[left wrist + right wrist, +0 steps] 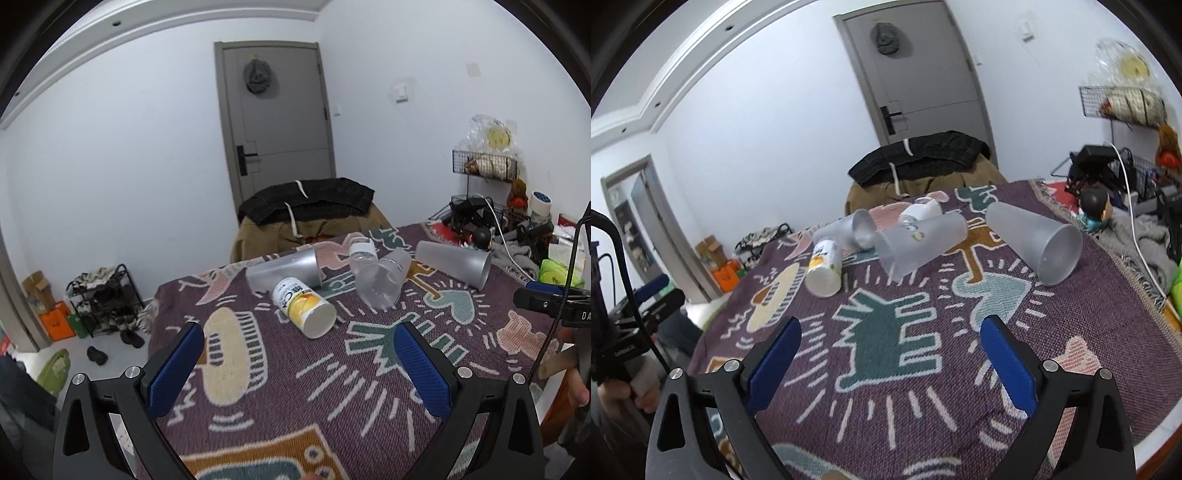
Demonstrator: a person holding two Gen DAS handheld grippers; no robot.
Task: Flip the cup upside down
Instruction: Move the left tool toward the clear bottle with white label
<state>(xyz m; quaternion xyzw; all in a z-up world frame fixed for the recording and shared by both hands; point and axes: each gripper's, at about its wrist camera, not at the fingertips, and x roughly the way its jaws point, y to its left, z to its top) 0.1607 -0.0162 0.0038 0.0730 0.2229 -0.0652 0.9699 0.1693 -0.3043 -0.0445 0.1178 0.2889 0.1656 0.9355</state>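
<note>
Frosted cup [1036, 245] on its side

Three cups lie on their sides across the far part of the bench [1071, 350]: one far left [849, 230], one in the middle [919, 245], one right [1038, 242]. A can [825, 267] lies just before the left cup; a bottle [919, 212] lies behind the middle cup.

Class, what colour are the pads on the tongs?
Blue, on black arms; the pads show best in the right wrist view.
</note>
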